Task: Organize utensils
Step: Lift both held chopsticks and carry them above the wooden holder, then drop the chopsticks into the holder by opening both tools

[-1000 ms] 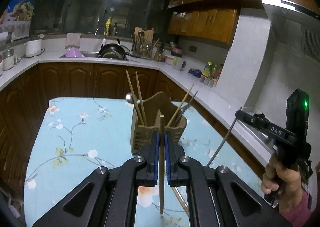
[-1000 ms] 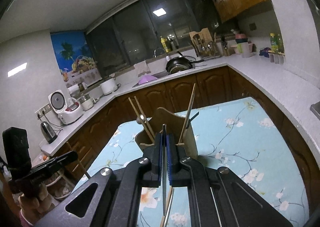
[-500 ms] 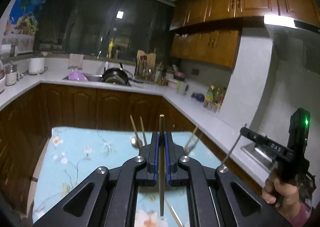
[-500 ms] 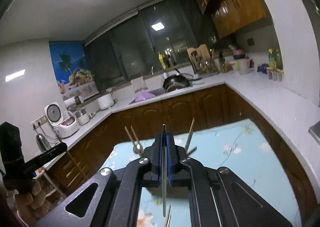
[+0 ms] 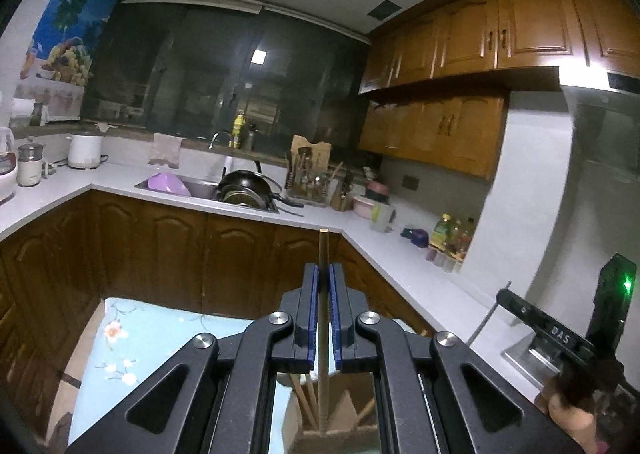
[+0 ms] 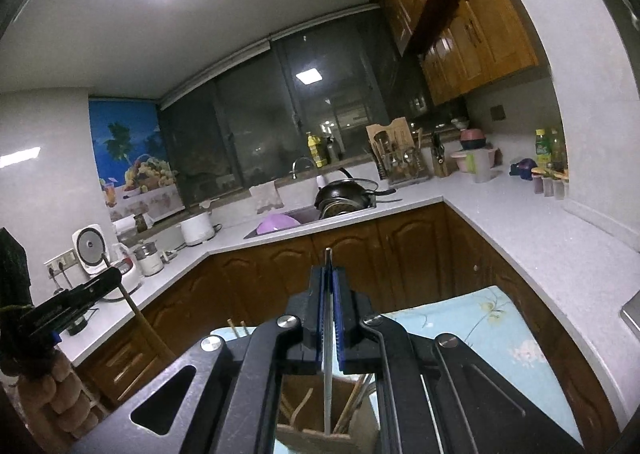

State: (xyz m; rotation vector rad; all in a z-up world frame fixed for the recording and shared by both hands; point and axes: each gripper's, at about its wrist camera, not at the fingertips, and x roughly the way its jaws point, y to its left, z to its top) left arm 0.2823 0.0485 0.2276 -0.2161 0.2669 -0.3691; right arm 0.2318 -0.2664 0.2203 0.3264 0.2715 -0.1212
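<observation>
1. Left gripper (image 5: 323, 286) clenched on a wooden chopstick (image 5: 322, 342): round, light tan, plain blunt top end poking above the blue pads, held upright.
2. Chopstick's lower end reaches down into the wooden utensil holder (image 5: 340, 420) seen between the gripper arms; whether it touches the bottom can't be told.
3. Right gripper (image 6: 329, 290) clamped on a thin silver metal chopstick (image 6: 327, 374), slim, pale grey, also upright, tip just above the pads.
4. Metal chopstick's lower end sits at or inside the top of the same holder (image 6: 316, 410), a brown wood box with compartments; which compartment is unclear.
5. Holder already has other sticks: wooden chopsticks (image 5: 304, 398) leaning left in the left view, more wooden pieces (image 6: 352, 402) leaning in the right view.
6. Holder stands on the desk, covered with a light blue floral cloth (image 5: 160, 338).
7. Each gripper shows at the edge of the other's view, held by a hand (image 6: 48, 390).
8. Background: white kitchen counter (image 5: 400, 254), sink with a black pan (image 5: 246, 189) and a purple bowl (image 5: 168, 183).
</observation>
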